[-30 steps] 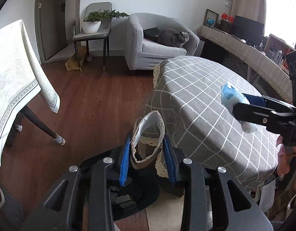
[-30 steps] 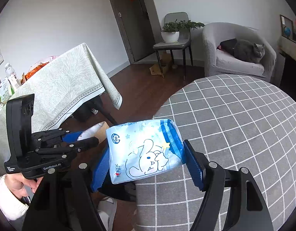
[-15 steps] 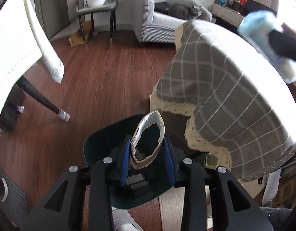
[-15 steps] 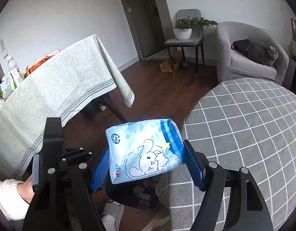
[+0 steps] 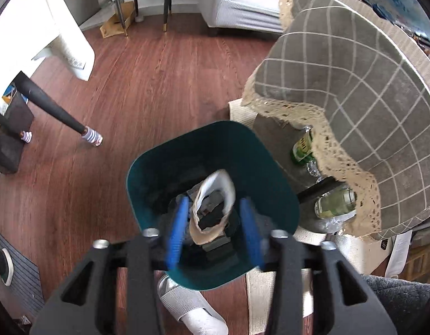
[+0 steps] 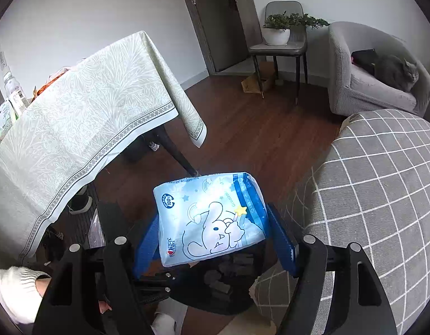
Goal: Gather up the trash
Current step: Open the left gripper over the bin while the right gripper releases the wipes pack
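- A crushed cardboard tube (image 5: pixel 212 209), white inside and brown at its torn rim, sits between the blue fingers of the left hand-held gripper (image 5: pixel 213 223). Its long axis runs away from the camera, open end facing back and slightly up.
- The left hand-held gripper's jaws are spread wider than the tube. There is a clear gap on the right side, while the left finger looks just beside the tube, so the tube seems loose rather than pinched. The fingers are motion-blurred.
- Directly beneath the tube is a dark teal trash bin (image 5: pixel 148 167), seen from above, standing on the wooden floor (image 5: pixel 159 69). Dark scraps lie in its bottom.
- The right hand-held gripper (image 6: pixel 215 231) is clamped on a light blue tissue pack (image 6: pixel 209 220) printed with a white cartoon rabbit. The pack's long axis runs side to side between the two fingers, printed face up.
- In the right wrist view, the bin's dark opening (image 6: pixel 215 284) lies below the pack, towards 6 o'clock.
- At 3 o'clock from the bin stands a round tabletop under a grey checked cloth (image 5: pixel 368 83) with a lace hem.
- Under that cloth's edge, bottles (image 5: pixel 335 203) are crowded just beside the bin.
- At 10 o'clock, a second tabletop wears a pale green patterned cloth (image 6: pixel 89 106).
- Far back, a grey cat (image 6: pixel 396 69) lies in an armchair (image 6: pixel 354 83).
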Motion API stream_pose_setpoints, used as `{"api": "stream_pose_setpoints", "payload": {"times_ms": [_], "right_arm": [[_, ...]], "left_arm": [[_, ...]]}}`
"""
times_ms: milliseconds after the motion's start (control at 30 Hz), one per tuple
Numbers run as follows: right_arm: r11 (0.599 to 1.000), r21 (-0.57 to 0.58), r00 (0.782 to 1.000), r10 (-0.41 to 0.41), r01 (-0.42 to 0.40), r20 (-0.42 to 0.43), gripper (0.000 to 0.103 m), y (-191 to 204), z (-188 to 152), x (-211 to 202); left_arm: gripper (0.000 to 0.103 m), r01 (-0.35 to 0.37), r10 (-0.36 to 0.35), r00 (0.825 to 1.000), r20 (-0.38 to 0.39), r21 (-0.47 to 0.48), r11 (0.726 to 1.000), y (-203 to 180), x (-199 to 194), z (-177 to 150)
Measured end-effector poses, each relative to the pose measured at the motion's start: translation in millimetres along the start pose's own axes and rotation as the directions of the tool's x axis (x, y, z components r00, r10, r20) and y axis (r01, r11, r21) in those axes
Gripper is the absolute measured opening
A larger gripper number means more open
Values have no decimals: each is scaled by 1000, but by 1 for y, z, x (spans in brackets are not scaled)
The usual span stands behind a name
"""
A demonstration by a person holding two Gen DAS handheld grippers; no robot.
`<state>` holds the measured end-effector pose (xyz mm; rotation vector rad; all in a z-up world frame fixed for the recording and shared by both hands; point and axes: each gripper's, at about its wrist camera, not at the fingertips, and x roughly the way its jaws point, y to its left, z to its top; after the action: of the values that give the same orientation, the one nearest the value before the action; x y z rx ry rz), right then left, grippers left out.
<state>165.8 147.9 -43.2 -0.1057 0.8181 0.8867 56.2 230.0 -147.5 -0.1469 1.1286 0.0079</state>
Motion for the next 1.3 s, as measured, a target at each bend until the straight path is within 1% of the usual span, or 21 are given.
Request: {"api": "stream_pose_setpoints", "payload": {"times_ms": [33, 100, 167, 267, 433, 633, 800, 900, 933, 1000, 1067, 1167, 1300], "right_arm": [[1000, 1, 1000, -5, 5, -8, 73, 0, 0, 4], [1000, 1, 1000, -10, 10, -21, 73, 0, -1, 10], [1000, -4, 999, -15, 14, -36, 73, 2, -2, 17], [1000, -8, 998, -19, 18, -59, 73, 6, -4, 30], [1000, -11, 994, -24, 23, -102, 73, 11, -8, 51], [998, -50, 988, -38, 31, -148, 73, 26, -12, 73], [997, -61, 977, -49, 37, -209, 73, 30, -22, 98], [997, -58, 965, -55, 41, -256, 73, 28, -31, 116], [998, -53, 960, -56, 43, -275, 73, 27, -35, 123], [998, -42, 949, -57, 46, -311, 73, 24, -44, 136], [999, -28, 936, -53, 46, -348, 73, 21, -54, 149], [998, -37, 914, -64, 53, -401, 73, 21, -69, 165], [997, -47, 887, -79, 64, -455, 76, 19, -82, 176]], "left_arm": [[59, 4, -4, 1000, -2, -1, 1000, 2, -1, 0], [60, 6, -6, 1000, 0, 13, 1000, 7, -3, -1], [63, -13, 13, 1000, 14, 25, 1000, 10, -8, -2], [66, -16, 16, 999, 40, 13, 1000, 18, -17, -2], [67, -1, 3, 997, 78, -18, 1000, 31, -32, -1], [68, -18, 25, 986, 167, -45, 999, 45, -62, 2], [62, -5, 21, 972, 233, -68, 998, 49, -83, 7], [56, 23, -2, 966, 257, -80, 997, 50, -96, 9], [52, 31, -7, 964, 267, -82, 996, 50, -100, 10], [48, 46, -20, 958, 286, -85, 995, 49, -108, 13], [41, 65, -37, 953, 300, -84, 994, 48, -114, 16], [38, 66, -43, 947, 319, -63, 996, 43, -121, 18], [38, 60, -39, 945, 326, -54, 997, 40, -123, 20]]}}
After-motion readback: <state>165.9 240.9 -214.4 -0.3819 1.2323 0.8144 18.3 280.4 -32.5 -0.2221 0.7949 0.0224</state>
